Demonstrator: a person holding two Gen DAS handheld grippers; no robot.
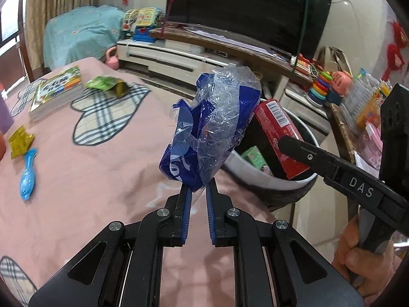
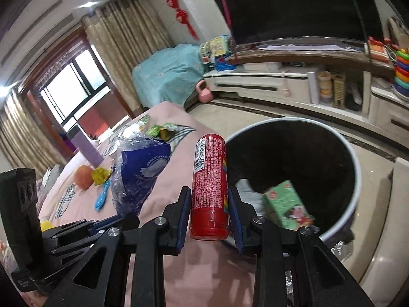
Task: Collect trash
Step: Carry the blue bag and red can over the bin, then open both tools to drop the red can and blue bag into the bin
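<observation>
The left claw [image 1: 198, 192] is clenched on the bottom edge of a crumpled blue-and-clear plastic wrapper [image 1: 207, 128], holding it upright above the pink-clothed counter [image 1: 102, 168], near the bin. The right claw [image 2: 209, 209] grips a red cylindrical can [image 2: 209, 186] between its blue pads, the can pointing forward at the counter's edge, just beside the rim of the white trash bin [image 2: 355, 179]. A green carton [image 2: 286, 204] lies inside the bin. Farther back on the counter lie a blue toy [image 1: 27, 176], yellow wrappers [image 1: 20, 140] and a stack of books [image 1: 56, 89].

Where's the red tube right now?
In the right wrist view the red tube is clamped in the right gripper, beside the bin rim, over the pink cloth's edge.
</observation>
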